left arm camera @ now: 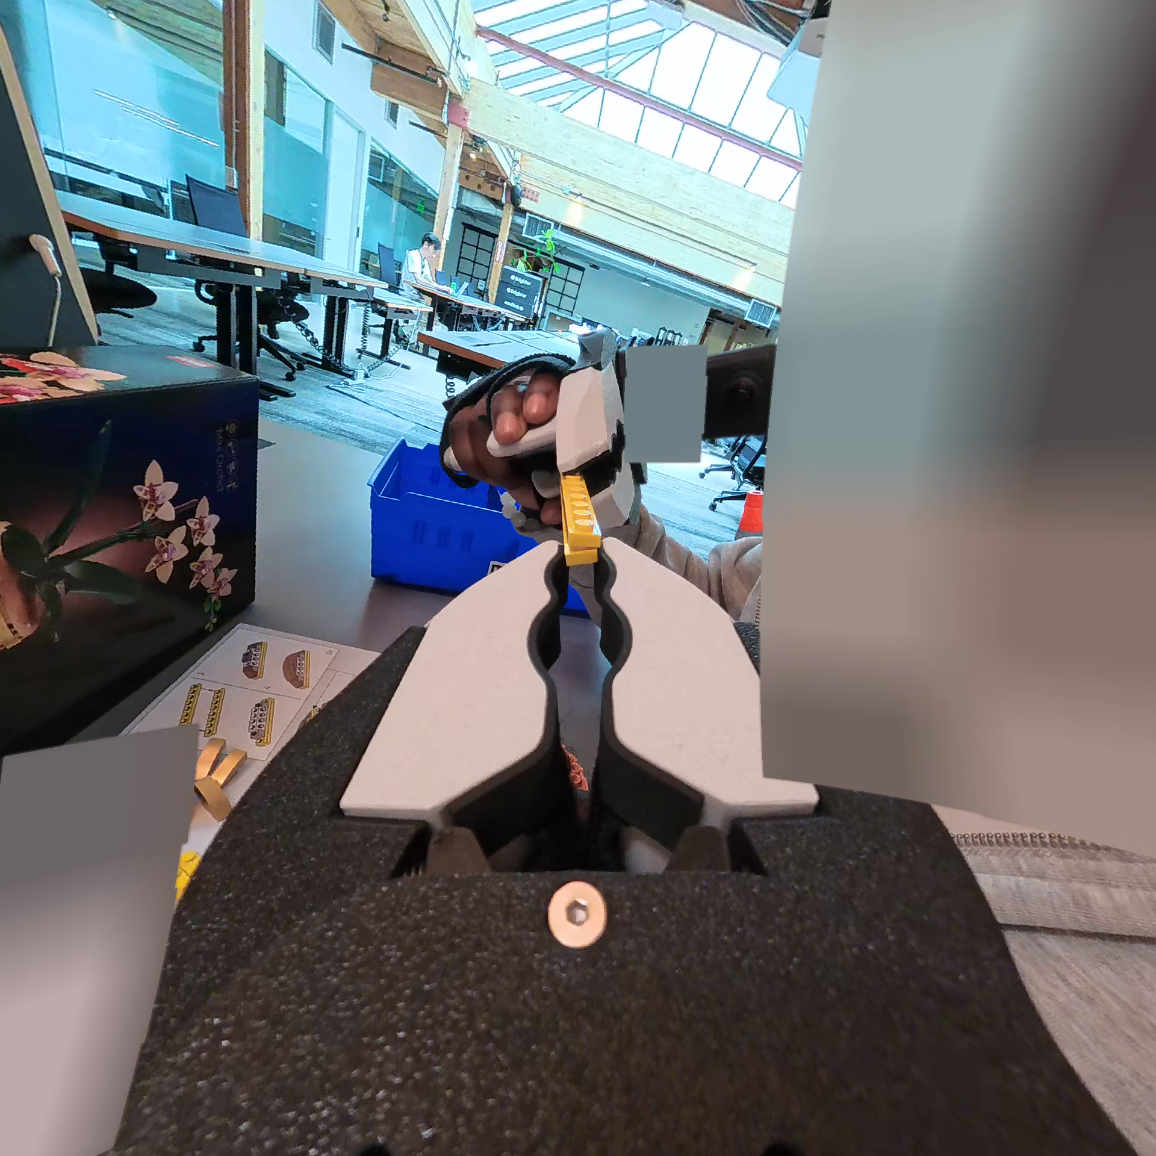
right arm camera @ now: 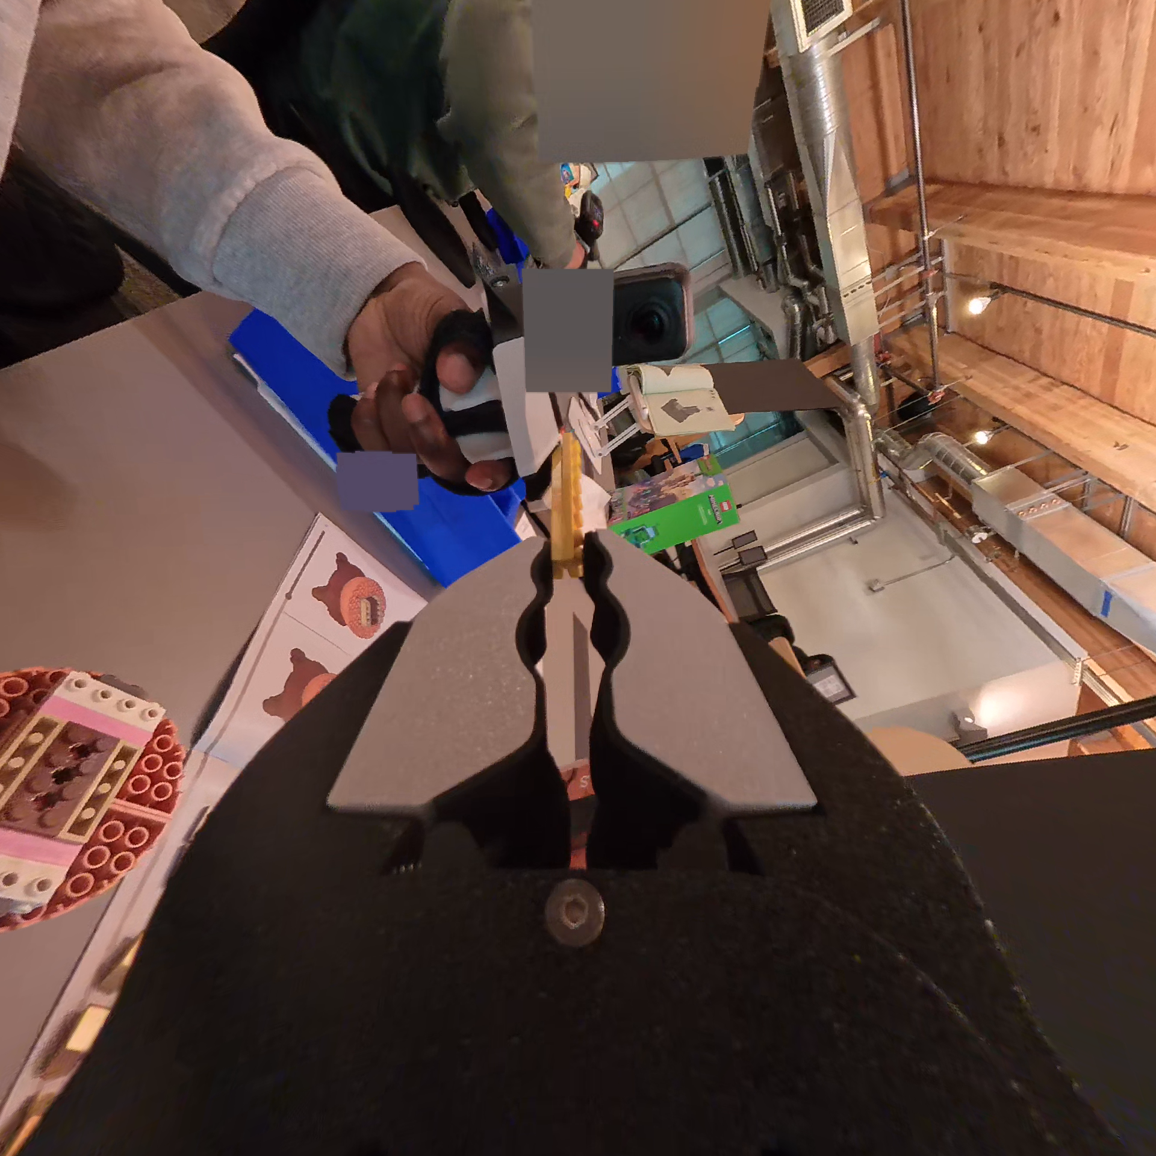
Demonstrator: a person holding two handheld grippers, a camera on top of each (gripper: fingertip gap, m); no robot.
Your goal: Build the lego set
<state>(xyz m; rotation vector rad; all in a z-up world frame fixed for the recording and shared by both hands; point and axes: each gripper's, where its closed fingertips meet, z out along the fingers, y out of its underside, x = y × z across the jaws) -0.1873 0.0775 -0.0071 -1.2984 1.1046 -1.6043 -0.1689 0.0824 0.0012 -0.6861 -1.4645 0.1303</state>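
Both grippers are raised off the table and meet tip to tip over one yellow plate (left arm camera: pixel 580 519), a long studded strip. The left gripper (left arm camera: pixel 582 553) pinches the strip's near end; seen from its own camera the strip runs up toward twelve o'clock into the right gripper (left arm camera: pixel 585 500), which grips the far end. From the right wrist view the same holds in mirror: the right gripper (right arm camera: pixel 568 560) is clamped on the plate (right arm camera: pixel 568 494), and the left gripper (right arm camera: pixel 550 456) bites the other end at twelve o'clock. Neither pair of fingers is apart; each is closed on the strip. The near end looks two layers thick, so my guess is that a second thin piece is being pressed on, or that the strip is changing hands; I cannot tell which. Holding it in mid-air between two clamps makes sense either way, since each end braces the other. The person's hand (left arm camera: pixel 507 431) wraps the right handle, and the other hand (right arm camera: pixel 431 406) wraps the left. On the table at eight o'clock in the right view sits the round build (right arm camera: pixel 81 794), brown-red with pink and cream rows, apart from the work. The booklet (left arm camera: pixel 250 688) lies open at eight o'clock in the left view, loose gold pieces (left arm camera: pixel 216 779) just beside it. A blue bin (left arm camera: pixel 431 519) stands behind the grippers, a flower box (left arm camera: pixel 125 513) at nine o'clock.
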